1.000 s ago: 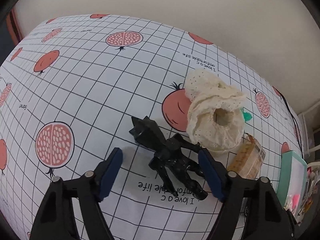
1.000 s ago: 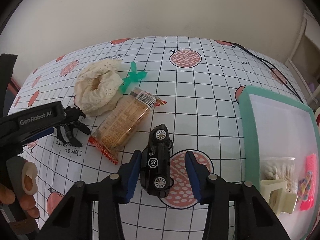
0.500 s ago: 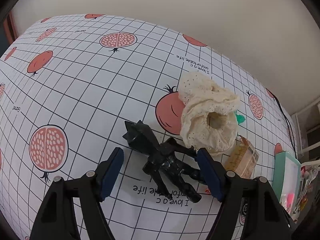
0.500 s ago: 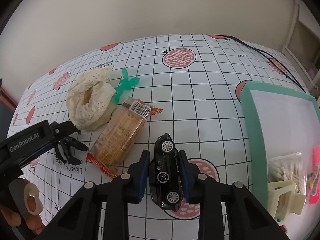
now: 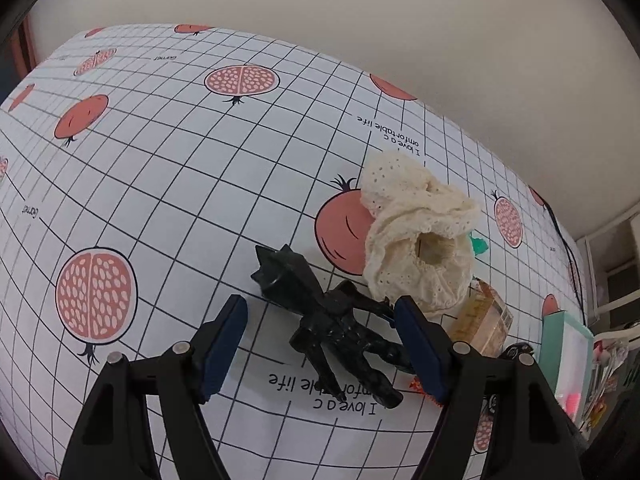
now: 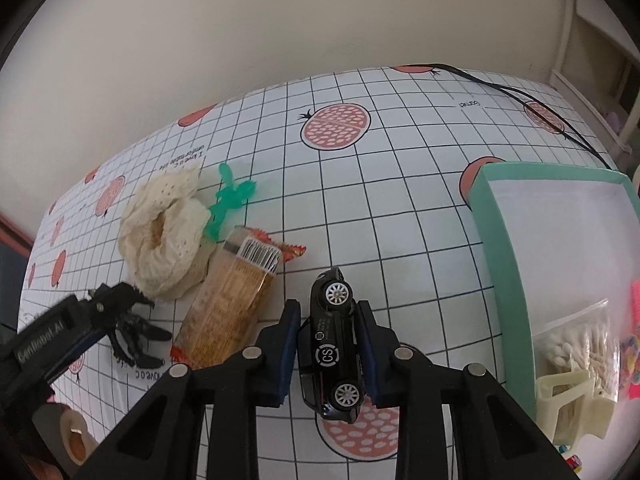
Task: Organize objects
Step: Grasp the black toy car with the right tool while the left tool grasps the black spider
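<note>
- Gripping a black toy car at the lower centre of the right wrist view, the right gripper has its two blue pads pressed against the car's sides; the car lies on its side, wheels facing the camera.
- Spread wide at the bottom of the left wrist view, the left gripper holds nothing; a black figurine lies on the tablecloth between its pads, touching neither as far as can be seen.
- A cream lace fabric piece sits just right of centre in that view, close above the figurine.
- A wrapped snack bar lies left of the car, its top end against the lace fabric.
- A small green item shows beside the fabric, upper left.
- A teal-rimmed tray fills the right edge, holding cotton swabs and a cream clip.
</note>
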The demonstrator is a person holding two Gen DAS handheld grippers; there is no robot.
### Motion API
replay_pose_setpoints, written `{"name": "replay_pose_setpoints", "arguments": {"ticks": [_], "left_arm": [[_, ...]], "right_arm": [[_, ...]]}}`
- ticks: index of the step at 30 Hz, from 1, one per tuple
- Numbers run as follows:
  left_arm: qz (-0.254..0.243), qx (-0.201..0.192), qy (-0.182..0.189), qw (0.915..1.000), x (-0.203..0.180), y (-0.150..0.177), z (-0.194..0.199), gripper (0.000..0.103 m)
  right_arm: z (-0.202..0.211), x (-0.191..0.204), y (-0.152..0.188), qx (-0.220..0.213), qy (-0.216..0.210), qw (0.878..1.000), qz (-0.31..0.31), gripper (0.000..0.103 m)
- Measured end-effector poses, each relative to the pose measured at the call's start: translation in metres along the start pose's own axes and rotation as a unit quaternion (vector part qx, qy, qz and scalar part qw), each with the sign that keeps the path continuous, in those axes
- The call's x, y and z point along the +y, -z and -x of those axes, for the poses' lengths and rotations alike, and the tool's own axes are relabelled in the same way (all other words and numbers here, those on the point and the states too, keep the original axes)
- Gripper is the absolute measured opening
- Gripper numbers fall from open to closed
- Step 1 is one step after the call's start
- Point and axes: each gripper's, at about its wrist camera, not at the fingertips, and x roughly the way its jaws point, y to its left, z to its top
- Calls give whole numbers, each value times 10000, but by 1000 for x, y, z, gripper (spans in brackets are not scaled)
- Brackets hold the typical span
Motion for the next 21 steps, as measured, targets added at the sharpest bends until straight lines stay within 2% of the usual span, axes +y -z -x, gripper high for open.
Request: {"name": "replay_pose_setpoints", "arguments": {"ticks": [10, 19, 21], "left_arm": [[-269, -98, -184, 9994, -10, 0, -5, 77], [-567, -154, -519, 9969, -21, 2, -9, 77], [-552, -161, -566, 9967, -19, 3, -7, 72]], "right_arm": [[-2, -1, -2, -25, 18, 10000, 76, 30], [-2, 2, -2, -15, 50, 9999, 97, 30], [-2, 1, -2, 1, 48, 10000, 19, 30]]}}
